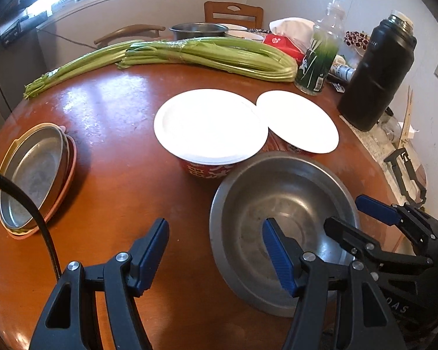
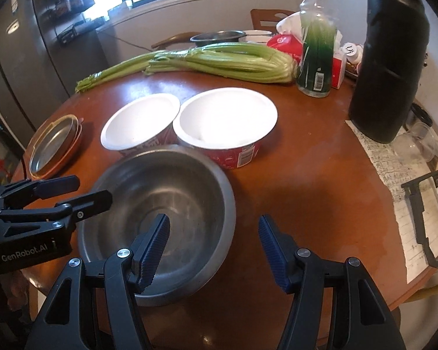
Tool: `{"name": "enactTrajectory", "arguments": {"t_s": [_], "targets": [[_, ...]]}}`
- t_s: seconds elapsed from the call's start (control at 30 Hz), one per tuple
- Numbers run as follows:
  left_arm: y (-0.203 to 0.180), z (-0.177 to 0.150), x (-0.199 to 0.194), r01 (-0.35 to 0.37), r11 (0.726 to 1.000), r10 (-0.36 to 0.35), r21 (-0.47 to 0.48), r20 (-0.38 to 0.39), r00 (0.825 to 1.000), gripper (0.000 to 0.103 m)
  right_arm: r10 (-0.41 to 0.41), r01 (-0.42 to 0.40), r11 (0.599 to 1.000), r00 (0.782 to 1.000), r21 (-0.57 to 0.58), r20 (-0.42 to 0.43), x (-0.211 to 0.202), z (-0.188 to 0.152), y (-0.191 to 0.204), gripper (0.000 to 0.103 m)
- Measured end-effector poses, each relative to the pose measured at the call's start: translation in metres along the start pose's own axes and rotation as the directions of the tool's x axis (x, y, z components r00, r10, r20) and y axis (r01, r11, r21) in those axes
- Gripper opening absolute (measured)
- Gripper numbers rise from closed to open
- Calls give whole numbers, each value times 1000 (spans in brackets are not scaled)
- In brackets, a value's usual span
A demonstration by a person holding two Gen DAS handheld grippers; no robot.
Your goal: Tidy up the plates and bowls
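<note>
At the near edge of the surface (image 2: 321, 180), the left gripper (image 1: 216, 253) and right gripper (image 2: 214, 248) both hover with jaws wide apart, holding nothing, flanking the steel bowl (image 2: 160, 204). Just behind it stand two red paper bowls (image 2: 224, 122). Stacked metal plates (image 1: 35, 175) lie at the left edge; celery (image 1: 189, 55), a bottle (image 1: 318, 58) and a black flask (image 1: 376, 73) crowd the far side below a window.

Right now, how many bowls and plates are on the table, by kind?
Steel bowl: 1
Red paper bowls: 2
Stacked plates: 3, as far as the rims show
Far steel pot: 1
Total: 7
</note>
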State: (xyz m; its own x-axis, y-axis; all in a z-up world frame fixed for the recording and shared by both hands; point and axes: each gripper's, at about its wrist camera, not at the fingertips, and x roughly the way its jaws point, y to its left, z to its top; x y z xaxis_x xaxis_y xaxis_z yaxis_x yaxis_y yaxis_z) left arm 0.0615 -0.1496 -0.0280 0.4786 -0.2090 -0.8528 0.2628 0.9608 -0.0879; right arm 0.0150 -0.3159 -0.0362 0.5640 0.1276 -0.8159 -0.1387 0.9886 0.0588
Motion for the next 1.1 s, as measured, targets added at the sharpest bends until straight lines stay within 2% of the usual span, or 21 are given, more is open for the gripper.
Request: {"name": "enactTrajectory", "arguments": {"t_s": [0.13,0.23,0.47,0.63,1.1], "targets": [[-4,0,6,-3,1000,3,12,-9,1000,66,10,-10,1000,1000,0,-5,5,-1,-1,61],[-5,0,10,8,1000,-8,14,-18,1000,66,11,-11,1000,1000,-3,-3,7,-1,-1,53],[-10,1,14,62,998,-62,24,-30,998,62,24,-24,999,1000,-25,-9,11,0,1,40],[-14,0,14,77,996,-76,36,-27,997,56,10,-10,999,1000,-40,-4,11,2,5,37],[4,-11,-7,20,999,-19,44,-21,1000,56,42,-43,993,999,-106,-12,3,2,35,38]]}}
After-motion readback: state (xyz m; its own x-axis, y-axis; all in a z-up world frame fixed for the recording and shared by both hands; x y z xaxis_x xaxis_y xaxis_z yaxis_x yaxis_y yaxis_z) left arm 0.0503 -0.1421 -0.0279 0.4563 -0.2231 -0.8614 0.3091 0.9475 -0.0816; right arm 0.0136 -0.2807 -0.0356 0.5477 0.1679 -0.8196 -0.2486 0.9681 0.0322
